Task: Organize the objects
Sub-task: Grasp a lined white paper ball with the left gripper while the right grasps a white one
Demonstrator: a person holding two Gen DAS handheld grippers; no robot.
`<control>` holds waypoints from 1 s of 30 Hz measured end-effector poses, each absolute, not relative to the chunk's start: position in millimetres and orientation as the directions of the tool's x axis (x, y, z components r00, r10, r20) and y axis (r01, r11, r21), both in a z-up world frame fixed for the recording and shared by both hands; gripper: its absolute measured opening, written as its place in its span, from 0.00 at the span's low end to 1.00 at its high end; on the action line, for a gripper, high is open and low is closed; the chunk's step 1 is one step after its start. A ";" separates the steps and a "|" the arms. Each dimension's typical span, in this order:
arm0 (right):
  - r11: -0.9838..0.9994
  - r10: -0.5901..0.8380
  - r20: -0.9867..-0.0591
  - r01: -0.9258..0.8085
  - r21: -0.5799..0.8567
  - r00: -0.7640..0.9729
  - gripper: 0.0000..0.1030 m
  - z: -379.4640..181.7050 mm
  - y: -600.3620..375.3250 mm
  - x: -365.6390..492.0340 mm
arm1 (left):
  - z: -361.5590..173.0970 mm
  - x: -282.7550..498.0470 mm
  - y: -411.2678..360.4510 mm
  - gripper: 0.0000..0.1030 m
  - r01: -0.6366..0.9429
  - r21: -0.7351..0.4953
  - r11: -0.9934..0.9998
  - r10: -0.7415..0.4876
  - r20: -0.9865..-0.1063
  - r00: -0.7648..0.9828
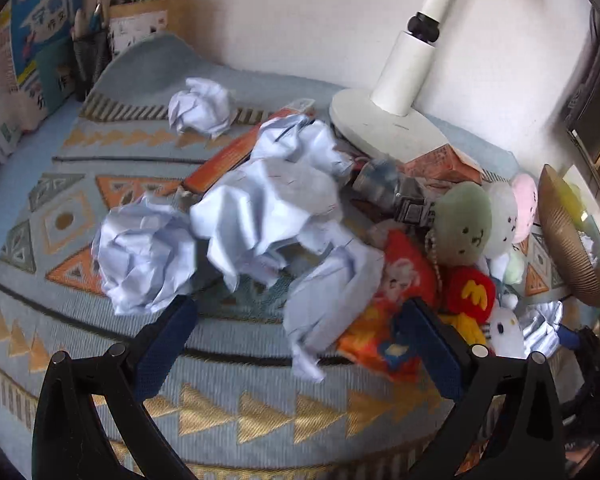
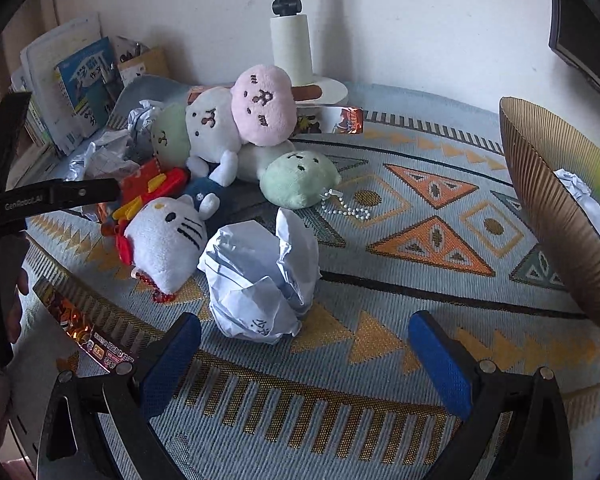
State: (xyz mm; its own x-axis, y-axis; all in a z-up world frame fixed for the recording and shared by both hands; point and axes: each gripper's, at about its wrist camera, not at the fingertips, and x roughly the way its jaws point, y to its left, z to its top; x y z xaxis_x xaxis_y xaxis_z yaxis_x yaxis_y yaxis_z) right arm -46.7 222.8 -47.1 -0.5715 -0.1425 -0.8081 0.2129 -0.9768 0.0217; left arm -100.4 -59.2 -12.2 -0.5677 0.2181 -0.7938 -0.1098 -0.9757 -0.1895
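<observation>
The left gripper (image 1: 300, 332) hangs with jaws spread wide, empty, above crumpled paper (image 1: 268, 216) at its 12 o'clock. The right gripper (image 2: 304, 340) is likewise parted around nothing; a paper ball (image 2: 260, 280) lies at its 11 o'clock, a ribbed bowl (image 2: 560, 216) at 2 o'clock.

Left gripper (image 1: 300, 336) jaws spread wide above patterned cloth (image 1: 260, 412), crumpled paper (image 1: 268, 208) heaped centre, paper ball (image 1: 202, 106) far left, plush toys (image 1: 476, 248) right, white lamp base (image 1: 384, 126) far right.
</observation>
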 end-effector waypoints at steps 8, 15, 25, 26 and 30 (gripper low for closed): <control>-0.979 -0.118 -0.810 0.205 -0.002 -0.574 1.00 -48.2 220.6 -61.3 | -16.0 -105.6 -65.9 0.99 -0.123 -0.233 -0.965 0.259 -0.765 -0.589; -0.979 -0.118 -0.810 0.204 -0.002 -0.575 1.00 -48.9 220.2 -60.5 | -16.4 -103.0 -80.2 0.99 -0.064 -0.225 -0.972 0.220 -0.784 -0.580; -0.980 -0.128 -0.804 0.201 0.010 -0.581 0.99 -48.4 218.0 -61.1 | -13.2 -106.6 -70.3 0.58 -0.053 -0.344 -0.937 0.311 -0.757 -0.574; -0.979 -0.139 -0.797 0.202 0.021 -0.588 0.91 -46.7 219.3 -59.6 | -14.0 -106.4 -69.3 0.50 -0.062 -0.356 -0.932 0.325 -0.753 -0.572; -0.976 -0.167 -0.772 0.214 0.041 -0.613 0.56 -40.8 222.1 -53.5 | -16.7 -103.2 -70.1 0.43 -0.060 -0.369 -0.928 0.332 -0.741 -0.584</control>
